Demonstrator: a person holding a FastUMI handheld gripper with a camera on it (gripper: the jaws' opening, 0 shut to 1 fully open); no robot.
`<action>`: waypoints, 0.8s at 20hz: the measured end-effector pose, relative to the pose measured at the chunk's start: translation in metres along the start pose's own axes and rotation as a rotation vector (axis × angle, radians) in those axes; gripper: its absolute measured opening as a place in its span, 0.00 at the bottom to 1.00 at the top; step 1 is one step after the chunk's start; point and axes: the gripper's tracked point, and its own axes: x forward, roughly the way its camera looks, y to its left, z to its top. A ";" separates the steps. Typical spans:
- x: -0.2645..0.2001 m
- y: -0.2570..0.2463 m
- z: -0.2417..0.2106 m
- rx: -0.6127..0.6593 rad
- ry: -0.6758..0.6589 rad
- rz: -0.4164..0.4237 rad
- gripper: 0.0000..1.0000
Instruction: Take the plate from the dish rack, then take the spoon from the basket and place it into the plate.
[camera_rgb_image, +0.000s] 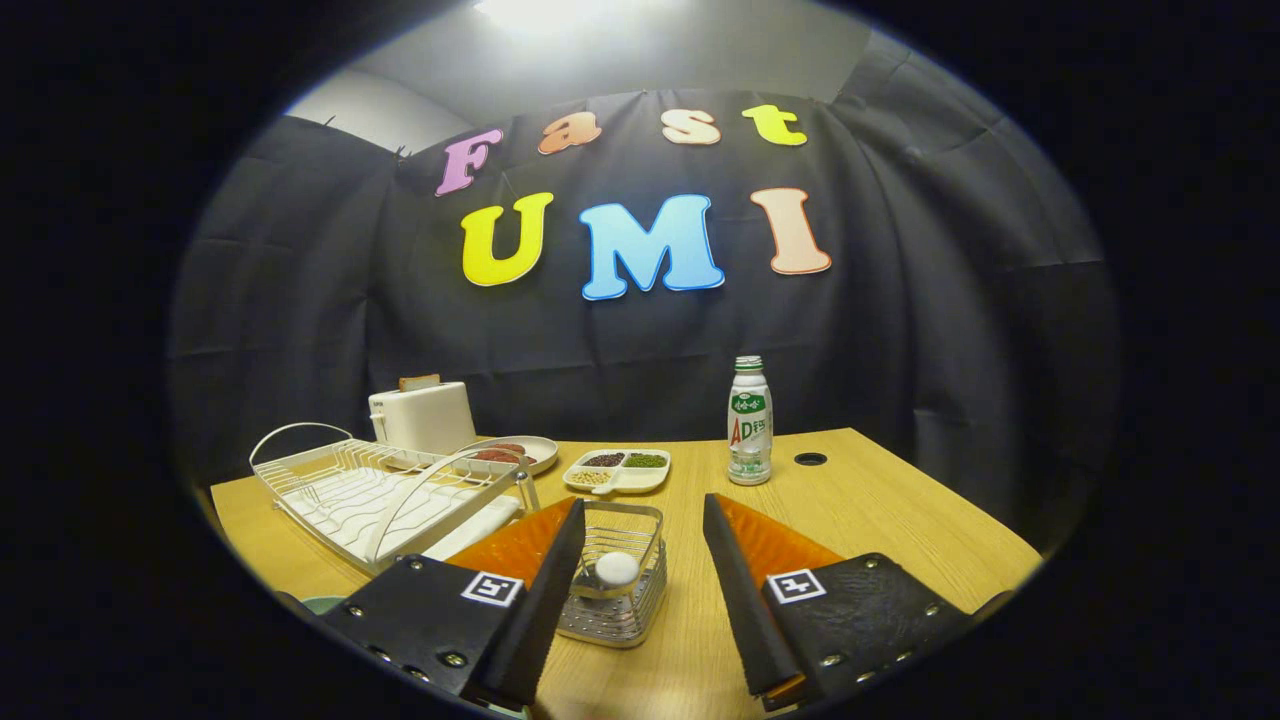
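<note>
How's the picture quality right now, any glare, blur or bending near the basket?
Gripper view: sharp; glare from the ceiling light above, none on the basket; fisheye bends the table edges and dish rack; open gripper frames the basket.

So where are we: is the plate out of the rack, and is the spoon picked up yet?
The dish rack slots look bare, so the plate seems out; a pale green edge by one finger's base may be it, I cannot tell. The gripper is open and holds nothing, with the basket between its fingers and the spoon lying inside. Left: grip the spoon and set it in the plate.
</note>
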 end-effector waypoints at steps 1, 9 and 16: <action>0.000 -0.004 0.002 -0.015 -0.010 -0.025 0.64; -0.001 0.005 0.001 -0.016 0.000 -0.015 0.23; -0.002 0.013 0.003 -0.053 0.062 0.022 0.09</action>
